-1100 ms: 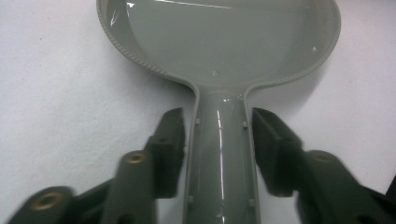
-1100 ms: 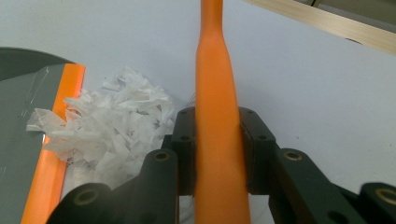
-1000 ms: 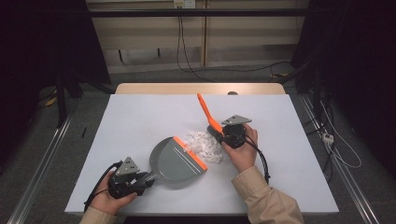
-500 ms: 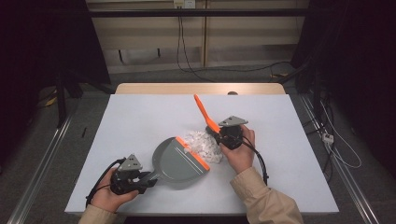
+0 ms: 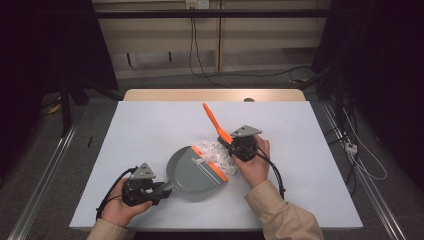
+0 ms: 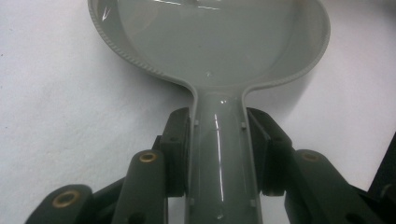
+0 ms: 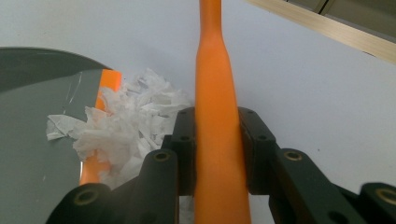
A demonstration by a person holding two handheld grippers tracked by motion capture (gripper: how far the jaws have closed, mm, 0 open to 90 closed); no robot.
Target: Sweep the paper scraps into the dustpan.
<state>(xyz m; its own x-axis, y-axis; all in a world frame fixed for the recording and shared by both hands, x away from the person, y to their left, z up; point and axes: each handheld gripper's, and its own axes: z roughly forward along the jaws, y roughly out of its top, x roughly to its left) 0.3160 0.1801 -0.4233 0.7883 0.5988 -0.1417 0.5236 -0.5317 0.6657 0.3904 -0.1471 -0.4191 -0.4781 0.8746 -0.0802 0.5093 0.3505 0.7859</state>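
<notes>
The left gripper (image 5: 159, 189) has slid the dustpan (image 5: 192, 170) toward 1 o'clock, under the paper (image 5: 214, 152). The right gripper's (image 5: 231, 145) jaws hold the brush (image 5: 214, 121); the left jaws hold the dustpan. Sweeping can start.

You find no readable text, label, brand, number or sign here: none on the grey dustpan (image 5: 192, 172), none on the orange brush handle (image 7: 215, 116), none on the white table (image 5: 150, 130).
</notes>
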